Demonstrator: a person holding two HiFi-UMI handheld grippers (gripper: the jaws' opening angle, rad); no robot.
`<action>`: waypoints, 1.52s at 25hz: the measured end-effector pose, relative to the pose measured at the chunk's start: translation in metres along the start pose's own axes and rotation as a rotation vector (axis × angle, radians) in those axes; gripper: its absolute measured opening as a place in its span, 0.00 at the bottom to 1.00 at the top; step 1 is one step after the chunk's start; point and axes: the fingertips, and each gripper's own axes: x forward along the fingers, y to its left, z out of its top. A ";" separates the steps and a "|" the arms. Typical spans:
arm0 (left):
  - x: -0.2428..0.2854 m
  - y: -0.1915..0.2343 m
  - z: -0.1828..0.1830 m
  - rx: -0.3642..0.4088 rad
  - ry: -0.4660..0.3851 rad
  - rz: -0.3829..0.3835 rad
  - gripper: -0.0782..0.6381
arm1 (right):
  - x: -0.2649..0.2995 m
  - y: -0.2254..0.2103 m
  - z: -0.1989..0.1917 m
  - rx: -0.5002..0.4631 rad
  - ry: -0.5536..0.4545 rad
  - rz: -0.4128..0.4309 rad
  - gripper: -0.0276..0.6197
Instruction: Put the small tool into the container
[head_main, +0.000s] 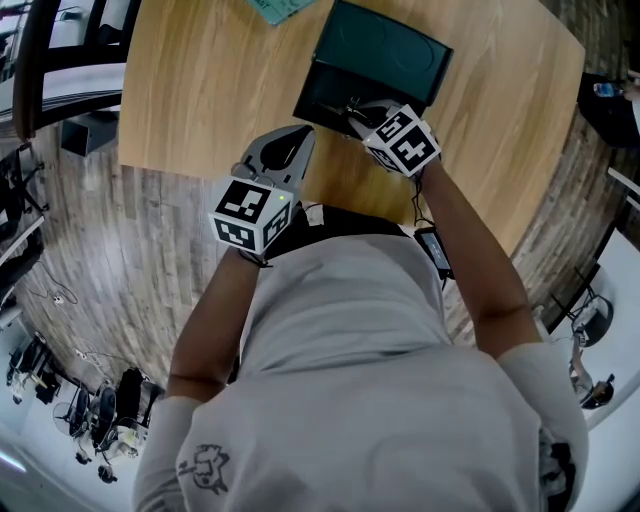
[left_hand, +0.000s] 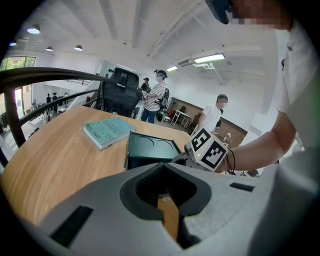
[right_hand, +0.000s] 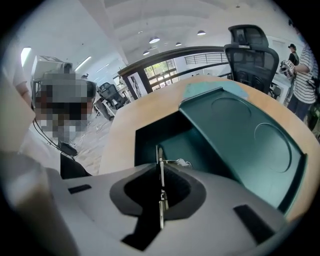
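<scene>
The left gripper hovers over the counter at the container's 7 o'clock, its fingers pressed together on nothing. A teal book lies at the container's 11 o'clock. The dark green container sits open, its lid tilted back on the 12 o'clock side. The right gripper points down at the container's 6 o'clock edge, fingers pinching the thin metal tool, which stands on edge above the inside.

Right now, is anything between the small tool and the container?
Nothing visible does. The lid stands open, and the right tongs hold the small tool pointing into the open mouth of the container.
</scene>
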 end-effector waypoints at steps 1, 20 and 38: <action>0.000 0.000 0.000 0.000 -0.002 0.001 0.12 | 0.000 -0.001 0.000 -0.001 0.000 -0.007 0.12; -0.016 -0.007 0.008 0.033 -0.032 -0.015 0.12 | -0.025 -0.019 0.015 0.015 -0.050 -0.164 0.32; -0.073 -0.045 0.028 0.169 -0.079 -0.117 0.12 | -0.107 0.058 0.043 0.100 -0.283 -0.262 0.23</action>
